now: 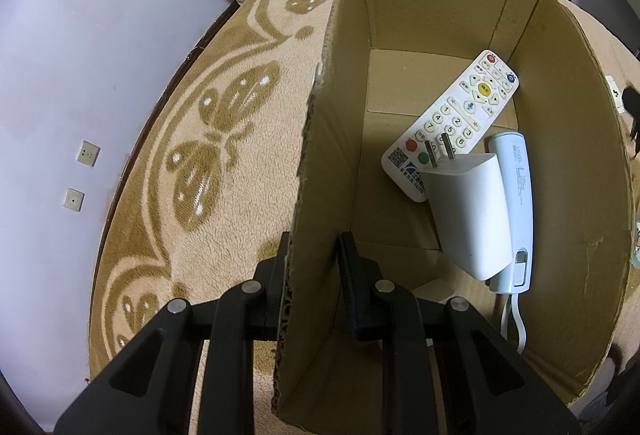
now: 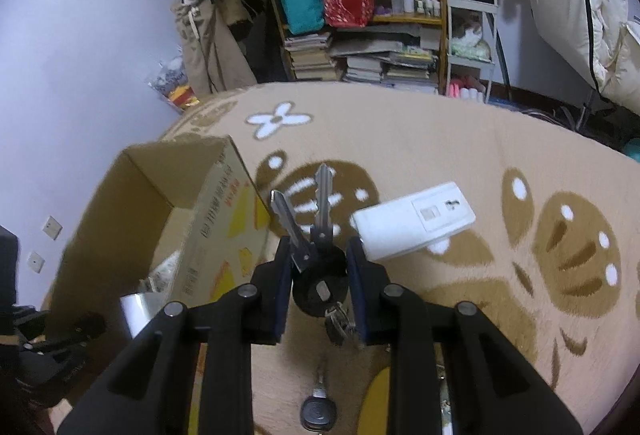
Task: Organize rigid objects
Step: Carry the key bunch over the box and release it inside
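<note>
While the left gripper (image 1: 314, 255) pinches the near wall of the cardboard box (image 1: 568, 155), inside which a remote (image 1: 452, 119), a white charger (image 1: 468, 211) and a power bank (image 1: 516, 195) lie, the right gripper (image 2: 318, 255), just right of the box, clamps a bunch of keys (image 2: 316, 267), a white adapter (image 2: 412, 221) farther right on the rug (image 2: 460, 147).

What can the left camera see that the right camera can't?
Only the left wrist view looks inside the cardboard box: a white remote, a white plug adapter and a pale blue power bank. It also shows the left hand-held gripper shut on the box wall.

Only the right wrist view shows the right hand-held gripper shut on a bunch of keys, a white box on the rug, and the bookshelf.

Both show the cardboard box and the patterned rug.
</note>
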